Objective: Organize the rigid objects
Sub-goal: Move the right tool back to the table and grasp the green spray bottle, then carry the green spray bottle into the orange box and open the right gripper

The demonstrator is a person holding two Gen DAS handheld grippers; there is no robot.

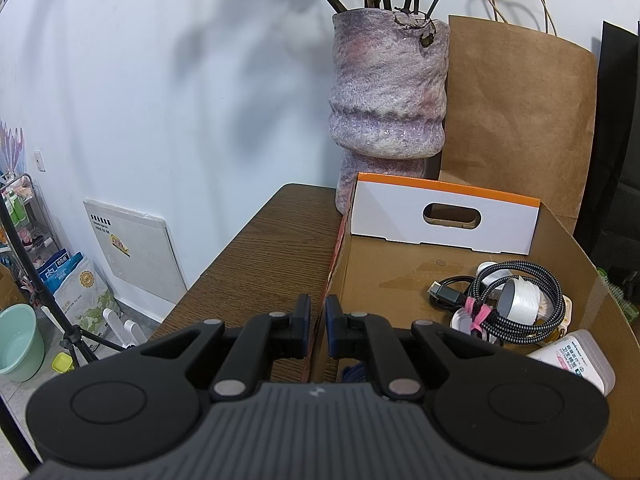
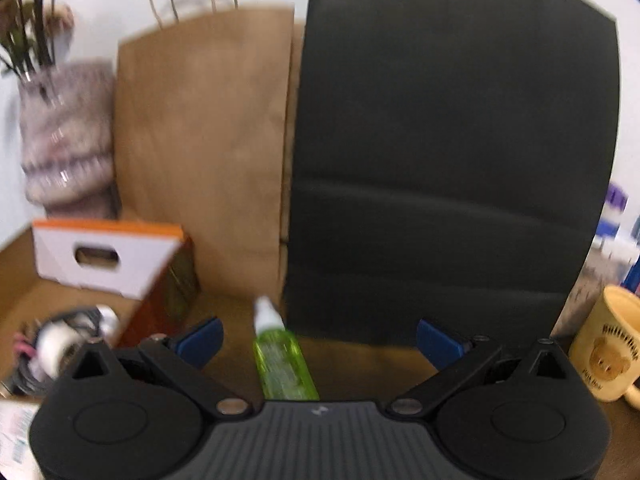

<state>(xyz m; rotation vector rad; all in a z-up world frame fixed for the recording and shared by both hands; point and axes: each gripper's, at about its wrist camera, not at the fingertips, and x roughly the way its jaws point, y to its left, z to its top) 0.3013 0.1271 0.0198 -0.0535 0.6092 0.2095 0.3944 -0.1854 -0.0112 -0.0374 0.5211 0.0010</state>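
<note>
My left gripper [image 1: 318, 320] is shut on the left wall of an open cardboard box [image 1: 384, 276]. The box holds a coiled braided cable [image 1: 516, 304], a white tape roll [image 1: 520, 300] and a white plastic case [image 1: 576, 360]. My right gripper [image 2: 320, 340] is open and empty. A green bottle with a white cap [image 2: 280, 356] lies on the table between its fingers. A yellow mug [image 2: 608, 344] stands at the right. The box also shows in the right wrist view [image 2: 24, 280], at the left.
A purple vase with flowers [image 1: 388, 92] and a brown paper bag [image 1: 516, 120] stand behind the box. A black bag [image 2: 452, 152] stands behind the green bottle. The wooden table [image 1: 264, 248] ends at the left, with a tripod and floor clutter below.
</note>
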